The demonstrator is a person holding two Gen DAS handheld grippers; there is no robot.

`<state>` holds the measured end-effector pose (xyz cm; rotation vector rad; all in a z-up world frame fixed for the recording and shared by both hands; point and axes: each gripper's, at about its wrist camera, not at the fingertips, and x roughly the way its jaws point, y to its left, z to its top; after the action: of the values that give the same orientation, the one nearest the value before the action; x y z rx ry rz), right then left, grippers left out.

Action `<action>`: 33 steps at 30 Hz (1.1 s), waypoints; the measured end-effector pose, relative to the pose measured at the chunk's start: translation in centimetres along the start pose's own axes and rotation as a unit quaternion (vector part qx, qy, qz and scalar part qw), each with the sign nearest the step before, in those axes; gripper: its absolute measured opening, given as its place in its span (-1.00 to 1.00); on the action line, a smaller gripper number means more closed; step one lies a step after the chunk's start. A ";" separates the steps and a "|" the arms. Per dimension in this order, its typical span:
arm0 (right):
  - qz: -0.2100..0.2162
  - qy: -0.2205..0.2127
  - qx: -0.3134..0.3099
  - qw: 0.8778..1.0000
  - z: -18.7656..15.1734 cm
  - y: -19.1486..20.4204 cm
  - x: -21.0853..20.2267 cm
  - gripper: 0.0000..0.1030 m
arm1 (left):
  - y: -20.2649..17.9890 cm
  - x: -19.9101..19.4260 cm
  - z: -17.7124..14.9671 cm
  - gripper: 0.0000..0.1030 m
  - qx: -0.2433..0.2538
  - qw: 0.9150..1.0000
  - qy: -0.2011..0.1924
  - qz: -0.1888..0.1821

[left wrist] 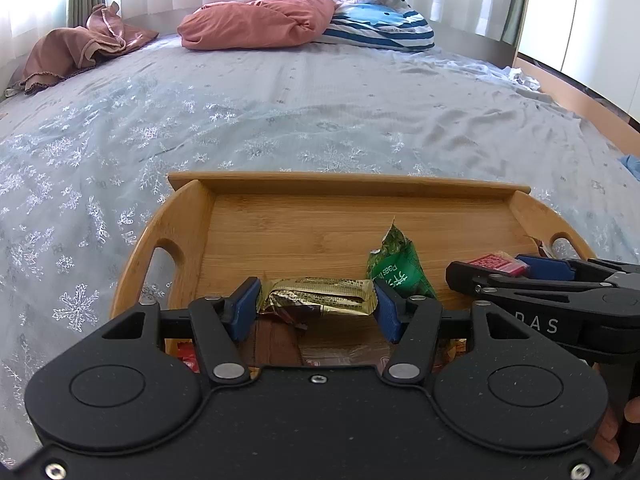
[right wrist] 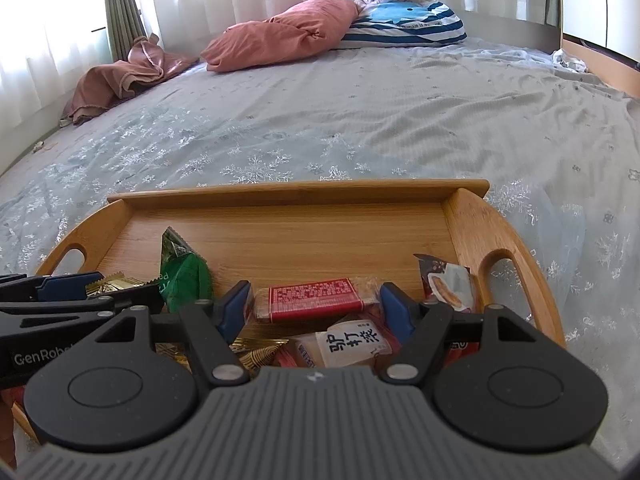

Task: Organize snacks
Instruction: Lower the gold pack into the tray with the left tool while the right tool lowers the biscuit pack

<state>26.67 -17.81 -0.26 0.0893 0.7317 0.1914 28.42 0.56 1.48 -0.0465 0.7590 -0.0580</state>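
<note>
Jaws on both grippers are bracketing snack packets over a wooden tray sitting on a bed. The left gripper is standing roughly half open with a gold-wrapped bar spanning the gap, each end of the wrapper meeting a blue pad; whether the pads are truly pinching it cannot be told. The bar's long axis is running across the jaws, pad to pad, so any squeeze would be pressing it end-on. The right gripper is spread about as wide around a red-labelled packet, likewise lying crosswise, small gaps seeming to show at either end. A green pea packet is leaning upright between the two tools, nearer the left one. A white packet with dark characters and other wrappers are lying heaped beneath the right jaws at the tray's near edge, while the tray's far half is lying bare.
</note>
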 end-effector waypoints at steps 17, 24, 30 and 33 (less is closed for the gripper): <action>-0.002 -0.005 -0.014 1.000 -0.3 0.2 0.0 0.59 | 0.2 0.5 -0.3 0.26 -0.001 1.000 0.003 0.005; 0.000 -0.004 -0.006 1.000 -0.2 0.0 -0.1 0.70 | 0.8 0.6 -0.1 0.37 -0.010 1.000 0.008 0.009; -0.003 -0.011 -0.004 1.000 -0.1 0.0 -0.5 0.74 | 1.4 0.1 0.0 0.55 -0.013 1.000 0.005 0.011; -0.007 -0.015 -0.008 1.000 -0.1 0.2 -0.7 0.75 | 1.5 -0.2 0.1 0.57 -0.015 1.000 0.003 0.011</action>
<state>26.08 -17.74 0.20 0.0722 0.7016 0.1820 28.40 2.08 1.57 -0.0656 0.7661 -0.0255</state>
